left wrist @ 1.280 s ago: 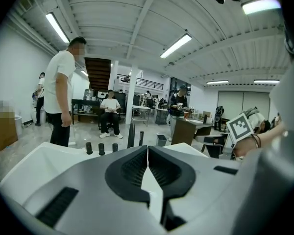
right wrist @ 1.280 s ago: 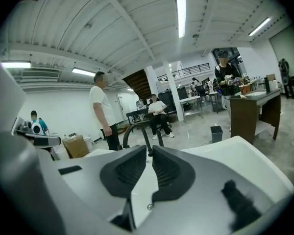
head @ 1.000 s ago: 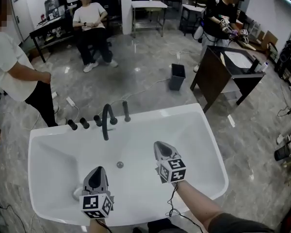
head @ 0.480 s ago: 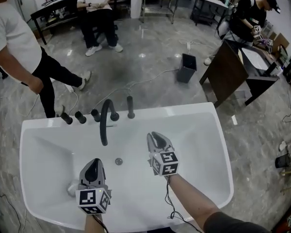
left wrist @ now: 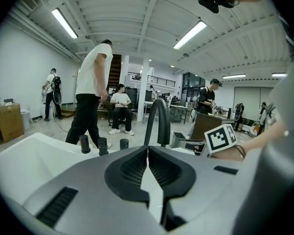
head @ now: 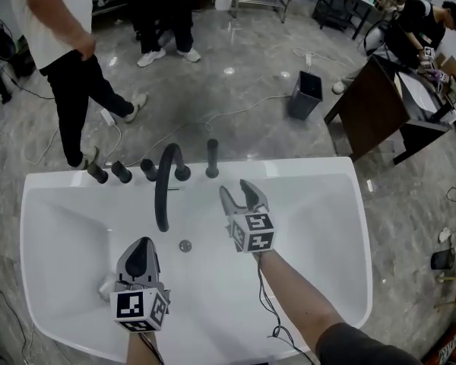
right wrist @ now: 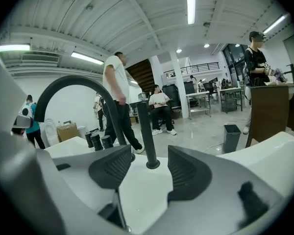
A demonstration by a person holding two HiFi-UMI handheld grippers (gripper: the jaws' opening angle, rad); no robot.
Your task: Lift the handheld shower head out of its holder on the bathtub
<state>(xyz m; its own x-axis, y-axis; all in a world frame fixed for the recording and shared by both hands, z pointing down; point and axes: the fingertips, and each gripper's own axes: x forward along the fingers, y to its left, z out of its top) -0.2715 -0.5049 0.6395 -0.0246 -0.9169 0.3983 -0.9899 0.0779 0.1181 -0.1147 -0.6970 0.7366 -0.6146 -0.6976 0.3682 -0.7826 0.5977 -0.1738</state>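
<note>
The handheld shower head [head: 211, 157] is a slim black stick standing upright in its holder on the white bathtub's [head: 311, 173] far rim, right of the curved black spout [head: 165, 182]. My right gripper [head: 238, 192] hovers over the tub just short of it. Its jaws are opening, with nothing between them. In the right gripper view the shower head [right wrist: 143, 131] stands beyond the gap of the right gripper [right wrist: 149, 153]. My left gripper [head: 140, 246] is shut and empty, lower left over the basin. From the left gripper [left wrist: 147, 151] the spout [left wrist: 158, 119] rises straight ahead.
Several black knobs [head: 121, 172] line the rim left of the spout. A drain [head: 185, 245] sits in the tub floor. A person [head: 61, 44] stands just behind the tub. A dark bin [head: 304, 94], a dark wooden cabinet [head: 368, 112] and floor cables lie beyond.
Both grippers moved forward over the tub toward the far rim. The right gripper's jaws went from shut to open. The person at the left walked closer behind the tub.
</note>
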